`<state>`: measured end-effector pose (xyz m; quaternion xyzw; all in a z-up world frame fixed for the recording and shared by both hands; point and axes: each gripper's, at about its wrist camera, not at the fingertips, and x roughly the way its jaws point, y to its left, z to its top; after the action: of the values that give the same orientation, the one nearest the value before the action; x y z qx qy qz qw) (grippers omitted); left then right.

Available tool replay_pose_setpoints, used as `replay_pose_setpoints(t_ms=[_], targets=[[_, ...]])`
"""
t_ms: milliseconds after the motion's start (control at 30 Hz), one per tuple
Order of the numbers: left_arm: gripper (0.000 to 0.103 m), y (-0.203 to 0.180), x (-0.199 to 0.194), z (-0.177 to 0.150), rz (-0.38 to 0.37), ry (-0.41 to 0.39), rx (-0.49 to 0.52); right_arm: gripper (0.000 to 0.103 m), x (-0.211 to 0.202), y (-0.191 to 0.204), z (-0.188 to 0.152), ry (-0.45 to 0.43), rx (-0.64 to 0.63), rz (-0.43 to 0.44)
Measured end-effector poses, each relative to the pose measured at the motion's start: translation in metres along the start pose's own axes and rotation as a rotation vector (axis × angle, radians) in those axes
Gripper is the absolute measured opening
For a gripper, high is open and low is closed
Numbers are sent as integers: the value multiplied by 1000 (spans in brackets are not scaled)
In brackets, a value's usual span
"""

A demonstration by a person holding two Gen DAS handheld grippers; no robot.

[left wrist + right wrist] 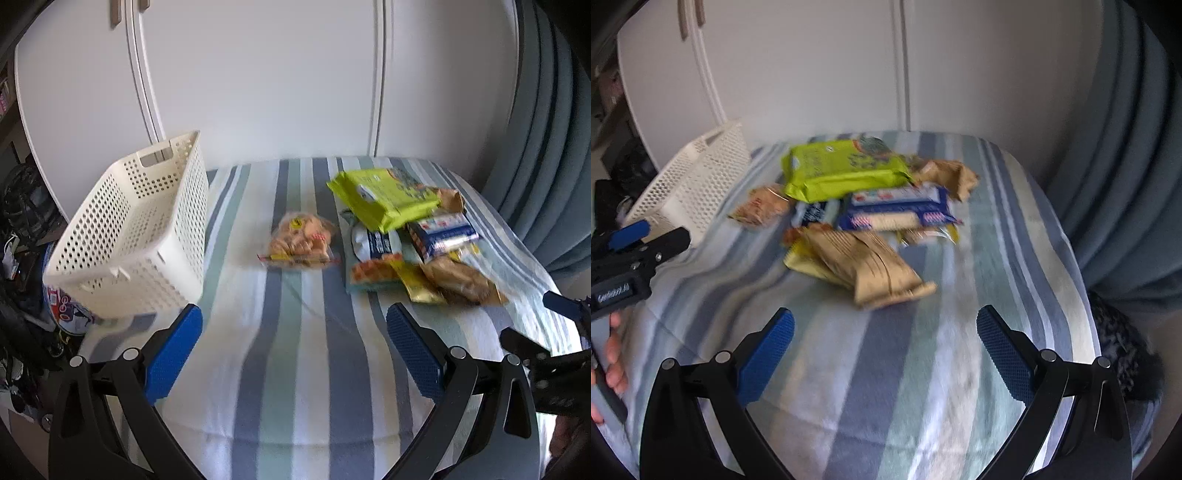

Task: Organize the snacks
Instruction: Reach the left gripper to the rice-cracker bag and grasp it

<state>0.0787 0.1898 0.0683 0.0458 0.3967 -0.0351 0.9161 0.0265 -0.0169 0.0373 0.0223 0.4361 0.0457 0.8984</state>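
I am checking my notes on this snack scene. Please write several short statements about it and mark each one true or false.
1. The white basket holds several snacks. False: no snacks show inside it.
2. The left gripper is open. True.
3. The lime green packet lies on top of the pile. True.
4. The right gripper is shut on the brown packet. False: it is open and holds nothing.
5. The small clear bag of snacks lies apart from the pile, on the striped cloth. True.
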Motion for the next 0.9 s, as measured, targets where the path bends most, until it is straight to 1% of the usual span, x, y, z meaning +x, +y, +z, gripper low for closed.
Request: replay_pose_setpoints(t_ms=[100,167,200,300,367,400,533,633,767,900], targets=[[101,8,-1,15,-10,-9,4,98,6,0,11,33,8,26],[101,15,2,28,-14,-8,-1,98,12,3,18,54,-14,49],[101,17,5,32,-14,-5,-6,98,14,5,21,55,-31,56],[101,21,20,49,-47,15,-13,98,23,9,31,43,-64,46],[101,19,33,59,-59,32,-19,98,30,8,38,32,-52,39],[101,17,39,62,-72,40,-18,98,34,7,40,29,-34,55],[101,5,73,71,-82,98,13,98,46,6,38,31,15,115],[101,-1,99,73,-99,147,23,98,54,8,31,35,14,118],[101,1,125,74,-140,189,-15,98,62,7,24,50,13,110],[101,2,142,74,-163,208,-36,98,60,5,23,39,26,125]])
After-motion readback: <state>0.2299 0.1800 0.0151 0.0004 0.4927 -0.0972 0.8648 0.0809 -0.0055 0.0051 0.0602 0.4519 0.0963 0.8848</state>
